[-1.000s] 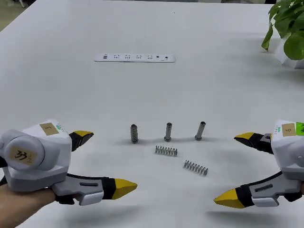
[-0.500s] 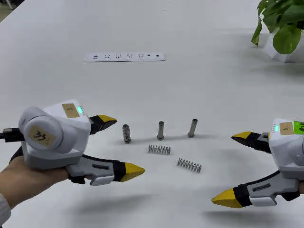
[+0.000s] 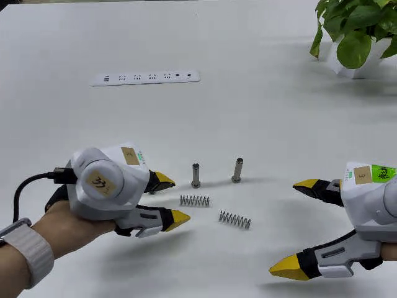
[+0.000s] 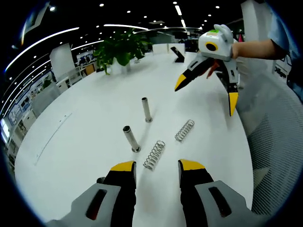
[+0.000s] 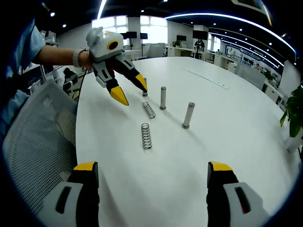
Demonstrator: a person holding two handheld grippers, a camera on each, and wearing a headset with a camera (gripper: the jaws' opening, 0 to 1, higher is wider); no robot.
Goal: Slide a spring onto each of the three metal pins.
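Note:
Two bare metal pins stand upright on the white table [image 3: 260, 112]: the middle pin [image 3: 196, 175] and the right pin [image 3: 237, 169]. A third pin carrying a spring [image 5: 145, 87] peeks out behind the left gripper's jaw. Two loose springs lie in front of the pins, one [image 3: 195, 200] nearer the left gripper and one [image 3: 235, 220] further right. My left gripper [image 3: 172, 198] is open, its tips just left of the nearer spring [image 4: 154, 154]. My right gripper [image 3: 294, 226] is wide open, well to the right of the springs, holding nothing.
A white power strip [image 3: 147, 78] lies at the back left. A potted plant [image 3: 350, 31] stands at the back right. A black cable [image 3: 25, 186] trails from the left gripper. Open tabletop lies in front of the springs.
My left gripper has moved right and forward toward the pins and springs, and now covers the spring-loaded pin in the head view. The right gripper has stayed about where it was.

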